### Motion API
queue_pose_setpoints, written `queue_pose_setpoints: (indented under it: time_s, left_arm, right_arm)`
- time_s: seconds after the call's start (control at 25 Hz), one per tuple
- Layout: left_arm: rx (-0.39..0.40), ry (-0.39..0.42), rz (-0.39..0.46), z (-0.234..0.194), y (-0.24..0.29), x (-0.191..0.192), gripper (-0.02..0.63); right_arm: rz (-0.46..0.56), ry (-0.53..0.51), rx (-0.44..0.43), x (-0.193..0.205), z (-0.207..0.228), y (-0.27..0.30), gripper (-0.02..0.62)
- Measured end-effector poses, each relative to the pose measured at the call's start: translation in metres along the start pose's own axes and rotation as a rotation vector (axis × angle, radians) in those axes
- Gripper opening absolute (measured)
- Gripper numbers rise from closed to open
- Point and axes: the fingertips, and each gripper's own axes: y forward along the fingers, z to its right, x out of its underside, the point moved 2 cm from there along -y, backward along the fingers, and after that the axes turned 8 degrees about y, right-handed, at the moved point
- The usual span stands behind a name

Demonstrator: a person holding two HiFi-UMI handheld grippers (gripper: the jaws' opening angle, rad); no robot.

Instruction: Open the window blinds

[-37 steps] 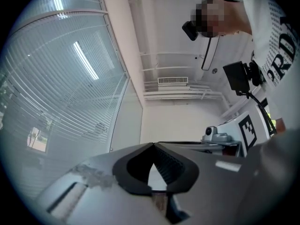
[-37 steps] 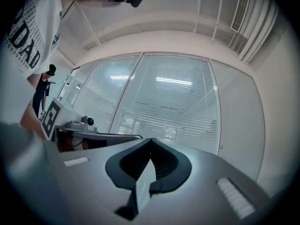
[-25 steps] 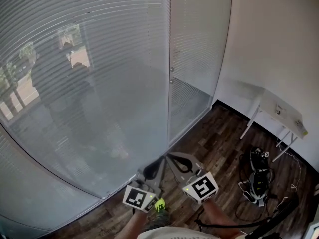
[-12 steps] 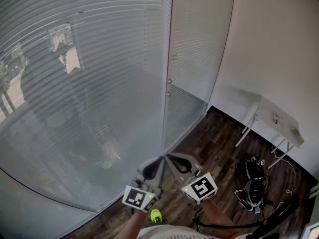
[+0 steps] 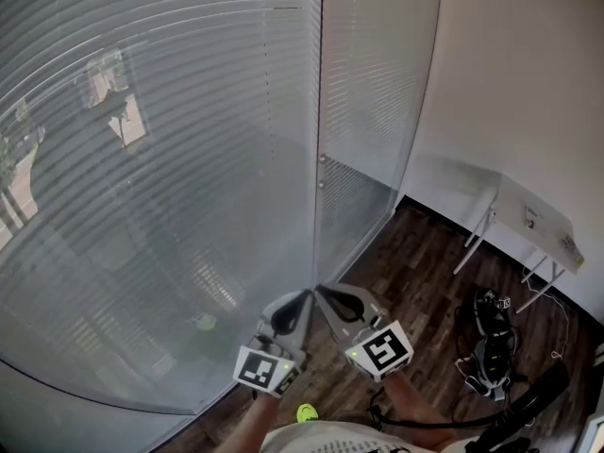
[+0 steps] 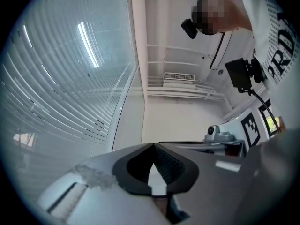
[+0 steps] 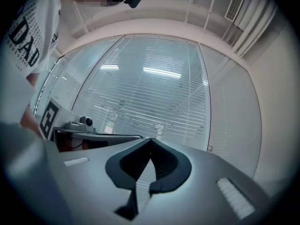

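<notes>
Pose: I hold both grippers side by side in front of me, low in the head view, forearms entering from the bottom edge. The marker cubes face up toward my head. The left gripper (image 5: 304, 296) and right gripper (image 5: 323, 294) converge so that their tips sit just beside each other. The left gripper view takes in ceiling and upper wall, so that gripper is angled somewhat upward. The right gripper view looks straight across at the window.

Gripper state: the left gripper (image 6: 153, 145) has its jaws pressed together at the tip, with nothing between them. The right gripper (image 7: 150, 139) is likewise pressed together and empty.

Task item: the blinds (image 5: 170, 159) hang ahead of both grippers and apart from them, slats lowered. From the left gripper they lie ahead and to its left (image 6: 61, 78). From the right gripper they lie directly ahead (image 7: 154, 93). Neither gripper touches them.

Other: wood floor (image 5: 406, 262) below the grippers. A white counter (image 5: 533, 220) stands well to the right of the right gripper.
</notes>
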Motion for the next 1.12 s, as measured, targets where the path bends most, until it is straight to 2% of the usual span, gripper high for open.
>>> queue_pose_setpoints:
  time_s: [0.32,0.6,1.12]
  left_arm:
    - [-0.001,-0.02,0.003,-0.02,0.023,0.015,-0.009]
    - [-0.064,-0.016,-0.006,-0.054,0.044,0.029,-0.009]
    - [-0.128,0.038,0.006,-0.105,0.155,0.049,-0.009]
  right_arm:
    - [-0.01,-0.003,-0.01,0.012,0.026,0.023,0.006]
    - [-0.022,-0.001,-0.07,0.023,0.05,0.06,0.006]
    - [-0.022,-0.038,-0.127,0.024,0.162,0.116,0.006]
